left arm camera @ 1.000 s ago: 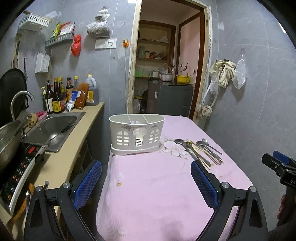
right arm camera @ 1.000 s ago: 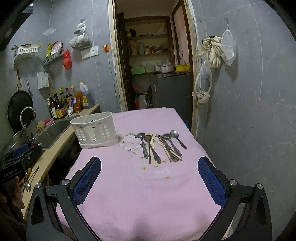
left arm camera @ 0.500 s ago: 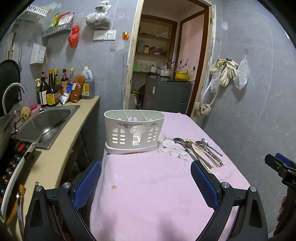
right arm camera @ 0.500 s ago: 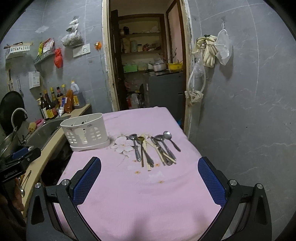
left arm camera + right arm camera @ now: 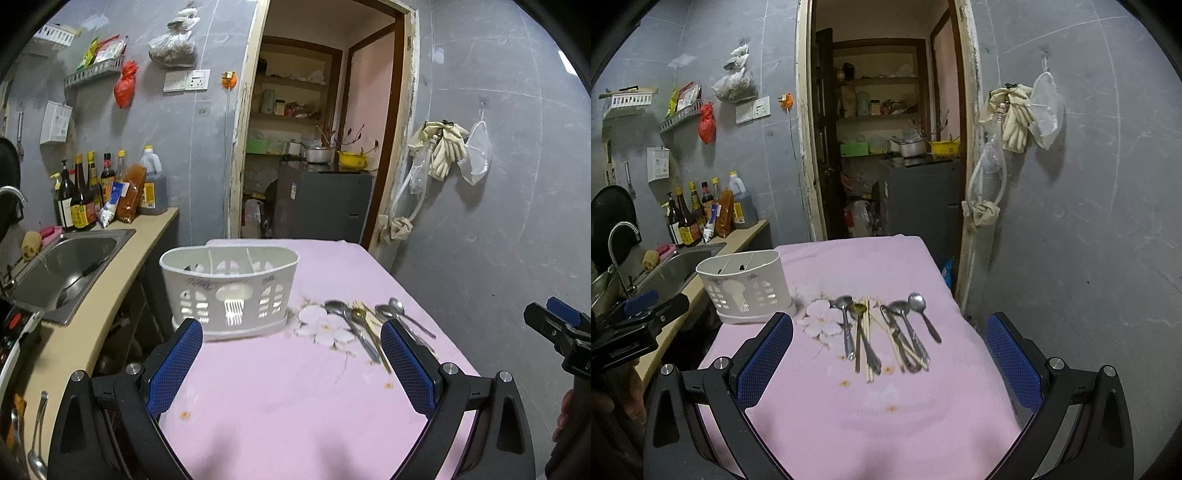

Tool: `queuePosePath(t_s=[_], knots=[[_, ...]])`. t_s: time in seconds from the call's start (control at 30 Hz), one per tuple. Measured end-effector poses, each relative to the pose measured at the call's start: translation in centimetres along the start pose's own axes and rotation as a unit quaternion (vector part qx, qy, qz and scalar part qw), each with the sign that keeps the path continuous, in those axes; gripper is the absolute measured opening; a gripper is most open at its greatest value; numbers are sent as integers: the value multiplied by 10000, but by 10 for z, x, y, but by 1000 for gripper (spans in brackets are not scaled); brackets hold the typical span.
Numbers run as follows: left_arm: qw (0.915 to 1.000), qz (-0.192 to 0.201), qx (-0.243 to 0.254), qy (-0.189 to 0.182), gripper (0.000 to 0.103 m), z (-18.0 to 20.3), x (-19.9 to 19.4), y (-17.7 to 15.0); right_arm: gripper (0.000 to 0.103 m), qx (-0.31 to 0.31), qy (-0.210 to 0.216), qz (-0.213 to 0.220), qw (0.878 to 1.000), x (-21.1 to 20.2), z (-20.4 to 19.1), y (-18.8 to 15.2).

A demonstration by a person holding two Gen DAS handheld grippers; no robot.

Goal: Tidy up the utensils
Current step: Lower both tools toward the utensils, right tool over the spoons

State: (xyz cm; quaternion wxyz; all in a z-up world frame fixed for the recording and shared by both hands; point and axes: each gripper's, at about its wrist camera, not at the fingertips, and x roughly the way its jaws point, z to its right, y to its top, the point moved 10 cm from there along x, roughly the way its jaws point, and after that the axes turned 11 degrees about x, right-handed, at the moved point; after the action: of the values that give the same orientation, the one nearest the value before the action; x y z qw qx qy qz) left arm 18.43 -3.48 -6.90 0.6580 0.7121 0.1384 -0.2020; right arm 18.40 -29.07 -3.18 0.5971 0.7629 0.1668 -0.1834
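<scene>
utensils: lying loose in a row on the pink-covered surface, toward its far right part, just right of the printed flower; spoons and chopsticks, some overlapping.
holder: white slotted caddy standing near the far left edge, apart from the row.
progress: nothing is showing as sorted yet; the whole row is waiting to go in.
left claw: spread wide, gripping nothing, hovering over the near part of the surface.
right claw: spread wide, empty, facing the row.
hard to tell: the caddy's inside is mostly hidden; dark bits at its rim are unclear; the exact utensil count is blurring together.
</scene>
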Motion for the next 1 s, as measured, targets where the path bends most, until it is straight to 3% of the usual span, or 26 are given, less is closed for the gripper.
queuePosePath(t_s=[0.37,0.63,0.77,0.9,1.0], knots=[[9994,61,-16,345,98,41,63,34,102,-25,439,-156,9989,85,31,40],[9983,-373,-21,443,97,74,133,31,102,-216,826,-353,9957,172,61,60],[9969,-670,-168,368,97,80,167,24,102,-121,773,-649,9948,221,77,53],[9949,-944,-262,245,97,87,198,14,99,-121,1044,-1148,9878,268,79,36],[9925,-1187,-280,91,85,92,221,4,84,-247,1254,-1496,9805,293,75,17]])
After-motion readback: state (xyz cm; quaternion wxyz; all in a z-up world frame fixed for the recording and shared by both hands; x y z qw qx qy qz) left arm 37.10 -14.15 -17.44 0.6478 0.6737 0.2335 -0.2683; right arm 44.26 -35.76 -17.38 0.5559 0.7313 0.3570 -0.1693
